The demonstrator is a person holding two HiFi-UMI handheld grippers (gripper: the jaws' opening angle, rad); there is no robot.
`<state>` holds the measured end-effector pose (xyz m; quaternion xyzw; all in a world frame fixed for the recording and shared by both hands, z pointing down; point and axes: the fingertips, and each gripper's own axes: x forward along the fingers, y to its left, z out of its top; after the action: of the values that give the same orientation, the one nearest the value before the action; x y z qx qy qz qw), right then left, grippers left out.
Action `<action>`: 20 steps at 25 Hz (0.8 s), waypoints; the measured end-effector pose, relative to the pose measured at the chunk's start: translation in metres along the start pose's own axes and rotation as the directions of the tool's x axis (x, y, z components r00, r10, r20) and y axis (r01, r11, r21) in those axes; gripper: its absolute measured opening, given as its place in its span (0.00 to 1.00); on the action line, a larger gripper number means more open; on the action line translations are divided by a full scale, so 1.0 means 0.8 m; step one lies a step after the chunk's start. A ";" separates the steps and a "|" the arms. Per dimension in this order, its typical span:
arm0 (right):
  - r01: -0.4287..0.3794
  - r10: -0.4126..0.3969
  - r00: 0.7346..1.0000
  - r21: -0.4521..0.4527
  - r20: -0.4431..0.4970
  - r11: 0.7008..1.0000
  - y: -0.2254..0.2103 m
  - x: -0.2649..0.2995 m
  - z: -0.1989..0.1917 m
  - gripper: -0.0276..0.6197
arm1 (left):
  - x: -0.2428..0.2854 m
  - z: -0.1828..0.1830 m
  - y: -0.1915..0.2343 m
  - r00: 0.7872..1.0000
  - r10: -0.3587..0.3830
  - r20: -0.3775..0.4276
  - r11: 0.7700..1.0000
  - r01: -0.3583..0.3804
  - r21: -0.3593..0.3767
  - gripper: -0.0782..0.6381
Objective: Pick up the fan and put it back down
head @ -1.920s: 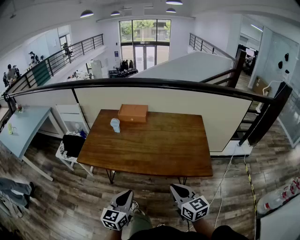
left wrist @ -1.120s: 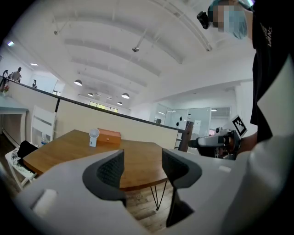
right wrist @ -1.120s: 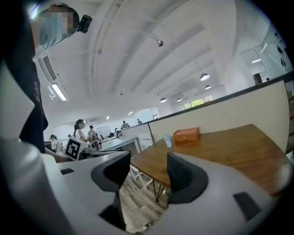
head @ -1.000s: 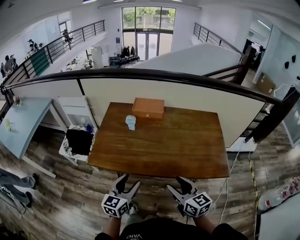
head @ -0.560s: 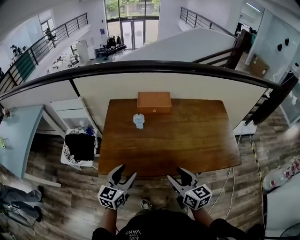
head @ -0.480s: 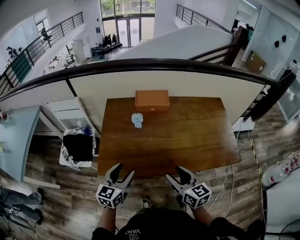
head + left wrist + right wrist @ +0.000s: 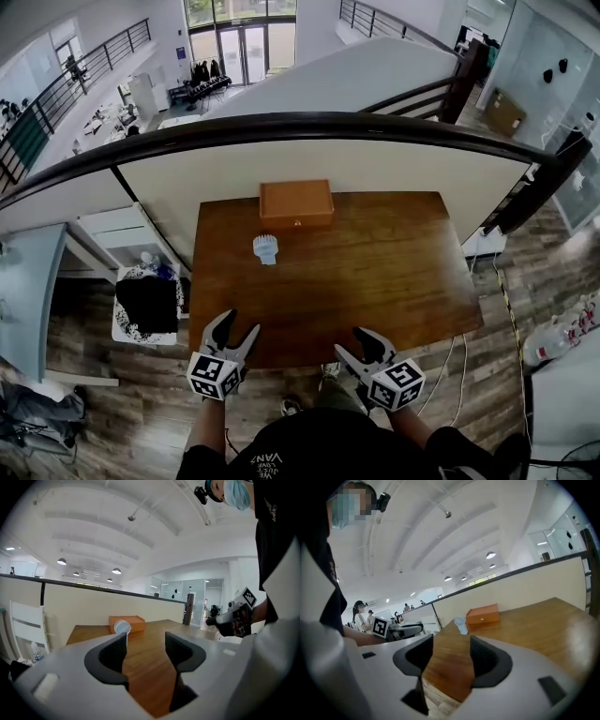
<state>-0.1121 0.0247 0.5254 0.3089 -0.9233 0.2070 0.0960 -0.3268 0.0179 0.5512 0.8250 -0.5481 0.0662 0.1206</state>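
So, fan [image 7: 265, 248] untouched on the tabletop [image 7: 375, 272].
Jaws wide, empty on left gripper [image 7: 236, 326] and right gripper [image 7: 353, 341] (fan's near the box [image 7: 296, 202]).

This looks like a big, bright office building seen from an upper floor: a dark rail [image 7: 309, 125] guards the edge, tall glass doors [image 7: 244, 47] stand far below, round lamps [image 7: 61, 561] hang overhead, and people [image 7: 359, 611] stand about far off.
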 end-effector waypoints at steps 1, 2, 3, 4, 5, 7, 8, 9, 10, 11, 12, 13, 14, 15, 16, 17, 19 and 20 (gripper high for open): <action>-0.008 0.008 1.000 -0.003 -0.004 1.000 -0.006 0.005 0.003 0.38 | 0.010 0.000 0.006 1.000 0.002 -0.009 1.000 -0.002 0.014 0.45; -0.014 0.014 1.000 -0.006 -0.008 1.000 -0.013 0.009 0.007 0.38 | 0.021 0.000 0.011 1.000 0.003 -0.018 1.000 -0.002 0.026 0.45; -0.020 0.020 1.000 -0.010 -0.012 1.000 -0.021 0.013 0.010 0.38 | 0.033 0.001 0.015 1.000 0.002 -0.027 0.999 -0.001 0.036 0.45; -0.024 0.024 1.000 -0.013 -0.016 1.000 -0.029 0.016 0.014 0.38 | 0.045 0.003 0.018 0.999 0.000 -0.037 0.999 0.001 0.046 0.45; -0.027 0.026 0.999 -0.015 -0.018 1.000 -0.037 0.020 0.018 0.38 | 0.056 0.004 0.023 0.999 0.000 -0.047 0.998 0.003 0.059 0.45; -0.028 0.027 0.999 -0.015 -0.019 0.999 -0.056 0.028 0.025 0.38 | 0.079 0.006 0.034 0.998 0.003 -0.070 0.996 0.003 0.089 0.45; -0.027 0.027 0.999 -0.015 -0.018 1.000 -0.065 0.032 0.028 0.38 | 0.091 0.007 0.039 0.997 0.004 -0.081 0.995 0.004 0.098 0.45; -0.026 0.026 0.999 -0.015 -0.018 1.000 -0.074 0.034 0.031 0.38 | 0.103 0.008 0.045 0.996 0.005 -0.092 0.994 0.005 0.105 0.45; -0.024 0.024 1.000 -0.015 -0.020 1.000 -0.082 0.037 0.034 0.38 | 0.114 0.009 0.050 0.995 0.006 -0.103 0.993 0.006 0.116 0.45; -0.022 0.022 1.000 -0.012 -0.022 1.000 -0.090 0.039 0.036 0.38 | 0.125 0.011 0.055 0.994 0.007 -0.113 0.992 0.007 0.127 0.45; -0.018 0.017 1.000 -0.006 -0.025 1.000 -0.097 0.042 0.037 0.38 | 0.136 0.012 0.060 0.992 0.009 -0.123 0.991 0.008 0.137 0.46; -0.012 0.012 1.000 0.001 -0.029 1.000 -0.105 0.044 0.037 0.38 | 0.147 0.012 0.066 0.991 0.009 -0.135 0.989 0.011 0.145 0.46; -0.007 0.007 0.999 0.008 -0.033 1.000 -0.112 0.045 0.037 0.38 | 0.157 0.010 0.072 0.989 0.009 -0.147 0.988 0.014 0.151 0.47; -0.003 0.003 0.999 0.013 -0.037 1.000 -0.118 0.046 0.037 0.38 | 0.167 0.010 0.078 0.987 0.009 -0.160 0.988 0.016 0.157 0.47; 0.002 -0.001 0.999 0.017 -0.040 1.000 -0.123 0.047 0.037 0.38 | 0.177 0.011 0.083 0.985 0.010 -0.175 0.987 0.019 0.162 0.48; 0.006 -0.005 0.999 0.021 -0.042 1.000 -0.129 0.048 0.037 0.38 | 0.186 0.012 0.088 0.981 0.011 -0.191 0.985 0.022 0.169 0.48; 0.017 -0.016 0.999 0.028 -0.047 0.999 -0.139 0.048 0.037 0.38 | 0.202 0.013 0.095 0.974 0.007 -0.226 0.982 0.037 0.187 0.50; 0.024 -0.022 0.999 0.031 -0.049 0.999 -0.144 0.047 0.037 0.38 | 0.208 0.012 0.099 0.970 0.003 -0.242 0.979 0.047 0.200 0.51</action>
<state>-0.0730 -0.0916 0.5471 0.3159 -0.9137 0.2280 0.1159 -0.3348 -0.1623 0.5919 0.8249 -0.5106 0.2203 0.1015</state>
